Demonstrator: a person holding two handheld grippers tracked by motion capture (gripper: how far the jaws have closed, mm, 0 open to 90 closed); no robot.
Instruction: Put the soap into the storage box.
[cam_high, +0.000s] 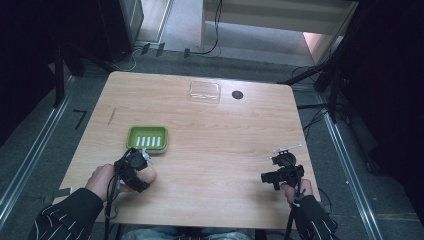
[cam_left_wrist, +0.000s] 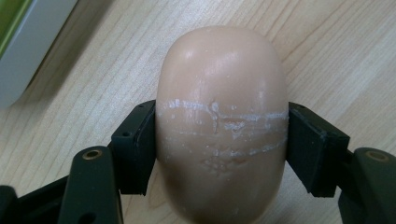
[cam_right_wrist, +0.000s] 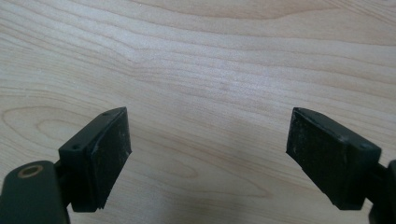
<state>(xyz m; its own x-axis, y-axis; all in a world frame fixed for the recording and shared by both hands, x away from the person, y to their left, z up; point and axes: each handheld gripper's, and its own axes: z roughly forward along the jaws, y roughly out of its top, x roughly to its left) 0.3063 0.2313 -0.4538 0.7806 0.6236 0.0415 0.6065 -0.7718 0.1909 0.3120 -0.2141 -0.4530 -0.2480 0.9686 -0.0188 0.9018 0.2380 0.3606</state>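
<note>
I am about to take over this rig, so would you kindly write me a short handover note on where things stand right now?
Left gripper: shut on the beige soap bar, gripped across its middle, near the table's front left.
Right gripper: open, nothing between its jaws, over bare table at front right.
Green soap dish: just beyond the soap, nothing in it.
Done: soap gripped.
Left, most likely: set the soap in the dish. The clear lid lies at the far edge.
</note>
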